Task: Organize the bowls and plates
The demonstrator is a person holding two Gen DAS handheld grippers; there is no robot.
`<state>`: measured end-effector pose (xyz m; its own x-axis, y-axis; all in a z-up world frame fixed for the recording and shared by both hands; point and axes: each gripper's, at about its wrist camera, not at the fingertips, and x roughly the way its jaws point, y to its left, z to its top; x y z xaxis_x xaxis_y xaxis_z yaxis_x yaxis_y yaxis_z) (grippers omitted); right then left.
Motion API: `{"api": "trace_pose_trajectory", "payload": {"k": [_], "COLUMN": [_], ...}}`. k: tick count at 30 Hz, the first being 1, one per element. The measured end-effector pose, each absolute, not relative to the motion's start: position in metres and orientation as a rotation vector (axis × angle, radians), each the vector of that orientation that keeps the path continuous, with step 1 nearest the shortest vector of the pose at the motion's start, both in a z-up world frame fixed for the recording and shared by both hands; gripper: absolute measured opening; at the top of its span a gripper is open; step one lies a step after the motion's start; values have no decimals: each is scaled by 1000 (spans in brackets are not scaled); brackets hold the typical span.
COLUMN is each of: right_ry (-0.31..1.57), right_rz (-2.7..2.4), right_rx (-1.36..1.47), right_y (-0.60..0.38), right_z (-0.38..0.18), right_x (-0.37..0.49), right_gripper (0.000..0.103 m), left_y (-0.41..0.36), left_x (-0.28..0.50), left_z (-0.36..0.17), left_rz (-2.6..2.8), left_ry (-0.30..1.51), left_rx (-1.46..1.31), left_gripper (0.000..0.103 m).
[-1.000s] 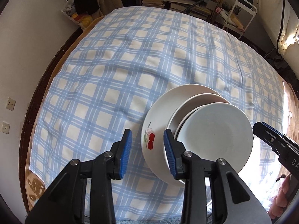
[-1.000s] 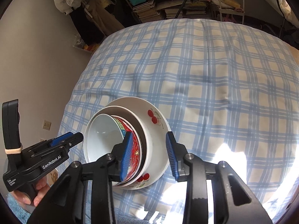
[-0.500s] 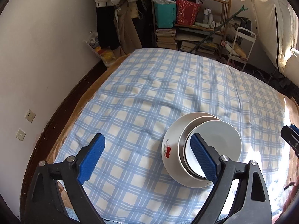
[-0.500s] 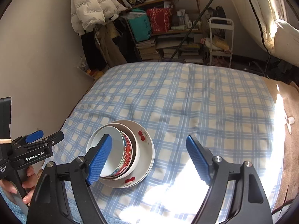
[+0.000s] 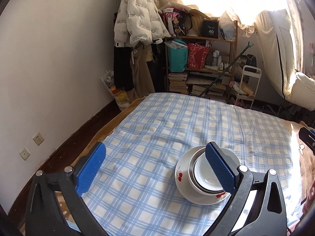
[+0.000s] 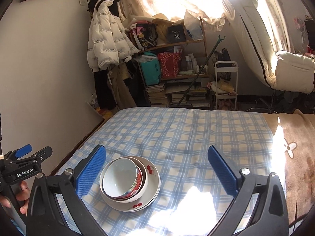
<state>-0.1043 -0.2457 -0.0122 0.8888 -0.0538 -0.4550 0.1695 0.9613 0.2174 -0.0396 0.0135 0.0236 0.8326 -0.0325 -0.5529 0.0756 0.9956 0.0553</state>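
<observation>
A stack of dishes rests on the blue checked cloth [image 5: 167,129]. A wide cherry-printed plate [image 6: 151,177] lies at the bottom, with a white bowl and a red-patterned bowl [image 6: 120,179] nested on it. In the left wrist view the stack [image 5: 200,174] sits low and right, partly behind one pad. My left gripper [image 5: 154,151] is raised and drawn back from it, jaws opening wide, with no pad on the dishes. My right gripper [image 6: 157,153] is likewise opening and grips nothing, the stack lying beyond its left finger. Each gripper shows at the other view's edge: left gripper [image 6: 27,157], right gripper [image 5: 307,139].
The checked cloth [image 6: 187,133] covers a bed, with a brown blanket [image 6: 291,149] along its right side. A wall [image 5: 49,78] runs on the left. Behind the bed stand a cluttered shelf [image 5: 200,63], a hanging white jacket [image 5: 137,19] and a white trolley [image 6: 226,82]. A hand [image 6: 21,192] holds the left gripper.
Both grippers drew back and up from the stack and tilted upward, bringing the room's back into view. Their jaws went from narrow to wide. The dishes stayed on the cloth.
</observation>
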Motion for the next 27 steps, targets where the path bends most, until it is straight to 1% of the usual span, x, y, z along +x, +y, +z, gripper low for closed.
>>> {"api": "trace_pose_trajectory", "payload": {"k": [6,12,27], "right_ry": [425,413,416], "right_rz": [-126,-132,-152], "right_rx": [221,190,172], "right_y": [-239,-233,-237], "right_z": [-9,-9,-15], "right_x": [-114,-114,-105], "right_gripper": [103,103,103], "left_y": [20,11,4], "left_x": [-52,-61,-58], "left_z": [28,23,8], "left_rz": [-35,-22,-39], "left_ry": [531,496,505], "left_rx": [62,126,142], "left_gripper": [102,102,102]}}
